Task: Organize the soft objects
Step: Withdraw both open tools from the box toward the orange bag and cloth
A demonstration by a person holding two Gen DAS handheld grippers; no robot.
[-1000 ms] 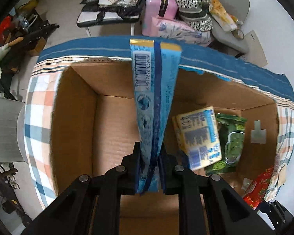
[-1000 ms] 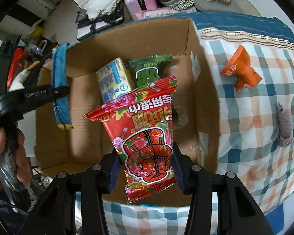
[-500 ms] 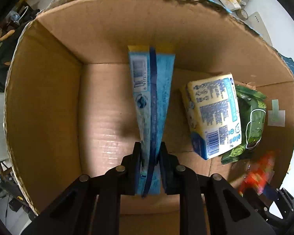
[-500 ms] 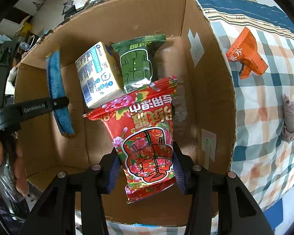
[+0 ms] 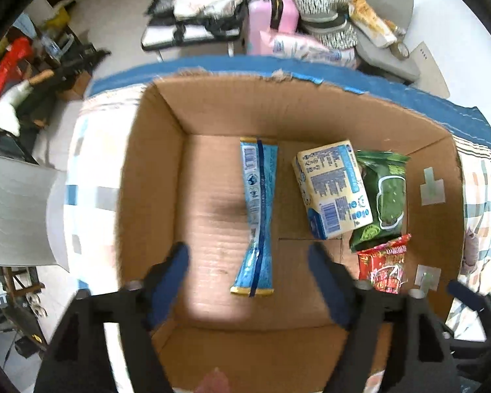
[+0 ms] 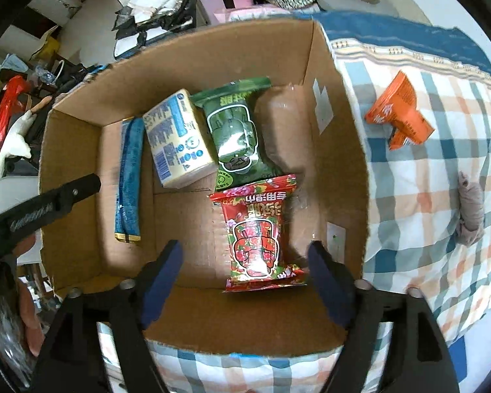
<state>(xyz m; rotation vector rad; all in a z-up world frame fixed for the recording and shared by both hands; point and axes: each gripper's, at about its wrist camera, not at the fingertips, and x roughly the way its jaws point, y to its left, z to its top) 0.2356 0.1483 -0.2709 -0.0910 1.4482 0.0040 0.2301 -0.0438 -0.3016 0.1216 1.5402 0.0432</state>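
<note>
A cardboard box (image 5: 154, 170) (image 6: 337, 104) stands on a checked cloth. Inside lie a long blue packet (image 5: 257, 216) (image 6: 129, 177), a pale yellow tissue pack (image 5: 332, 190) (image 6: 176, 137), a green packet (image 5: 384, 196) (image 6: 237, 131) and a red flowered packet (image 5: 384, 267) (image 6: 257, 232). My left gripper (image 5: 248, 258) is open and empty above the near end of the blue packet. My right gripper (image 6: 245, 255) is open and empty above the red packet.
On the checked cloth (image 6: 442, 196) right of the box lie an orange packet (image 6: 399, 114) and a grey-brown soft thing (image 6: 471, 209). Behind the box are a pink suitcase (image 5: 271, 16), bags and a chair (image 5: 386, 6). Clutter fills the floor at left.
Both grippers have opened and let go. The blue packet and the red packet now lie on the box floor. Both grippers have pulled back and up from the box.
</note>
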